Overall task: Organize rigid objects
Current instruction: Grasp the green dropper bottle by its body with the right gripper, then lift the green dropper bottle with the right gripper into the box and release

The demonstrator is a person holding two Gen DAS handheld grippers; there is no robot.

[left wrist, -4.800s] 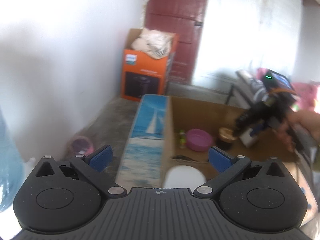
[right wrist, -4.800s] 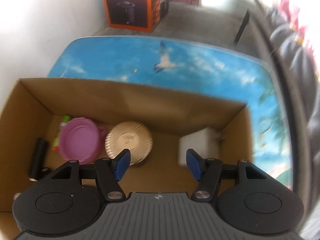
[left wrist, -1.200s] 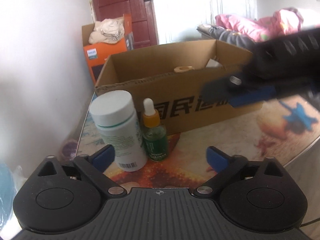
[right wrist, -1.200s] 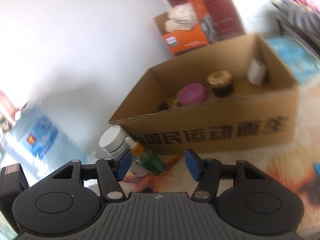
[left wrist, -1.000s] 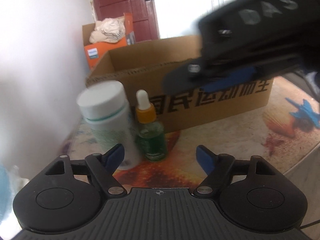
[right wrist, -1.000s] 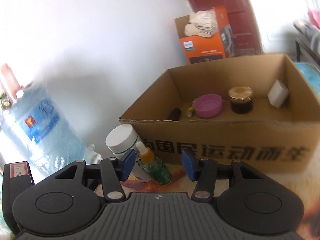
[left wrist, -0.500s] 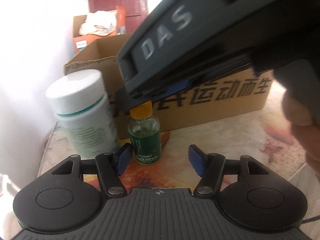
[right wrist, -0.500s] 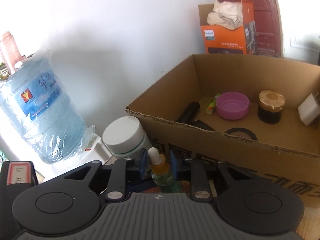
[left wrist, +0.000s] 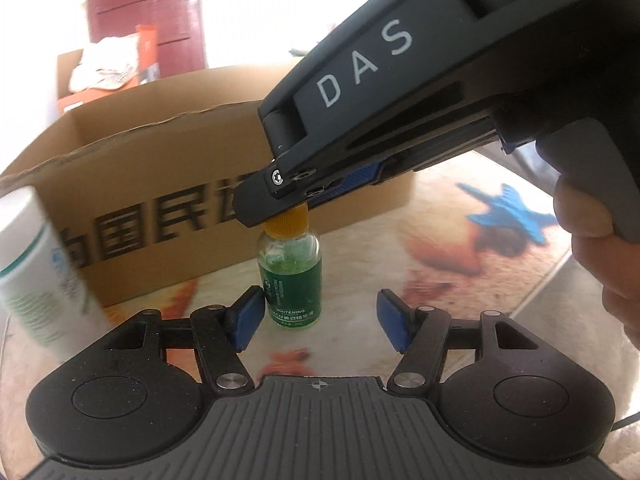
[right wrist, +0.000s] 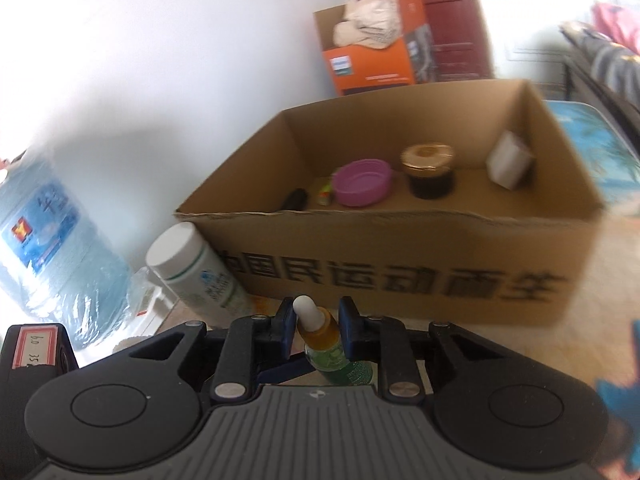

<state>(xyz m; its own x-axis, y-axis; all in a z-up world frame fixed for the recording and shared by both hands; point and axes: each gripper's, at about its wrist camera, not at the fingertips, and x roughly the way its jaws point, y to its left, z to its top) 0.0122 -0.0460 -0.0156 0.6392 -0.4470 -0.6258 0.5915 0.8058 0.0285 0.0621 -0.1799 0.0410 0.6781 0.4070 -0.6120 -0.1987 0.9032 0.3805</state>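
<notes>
A small green dropper bottle (left wrist: 290, 272) with an orange cap stands on the table in front of a cardboard box (left wrist: 168, 200). My right gripper (right wrist: 316, 330) is shut on the dropper bottle (right wrist: 324, 336) at its orange neck, coming from above. In the left wrist view the right gripper (left wrist: 288, 200) covers the bottle's top. My left gripper (left wrist: 318, 318) is open and empty, its left pad close beside the bottle's base. A white pill bottle (right wrist: 196, 276) stands left of it, also in the left wrist view (left wrist: 36, 264).
The box (right wrist: 400, 272) holds a pink lid (right wrist: 362, 182), a dark jar with gold lid (right wrist: 430, 170), a white block (right wrist: 508, 160) and a black tube (right wrist: 294, 200). A blue water jug (right wrist: 48, 248) stands at left. An orange carton (right wrist: 376, 44) stands behind.
My right gripper has closed its pads onto the dropper bottle's neck. My left gripper has moved nearer the bottle and narrowed a little. The view has shifted right.
</notes>
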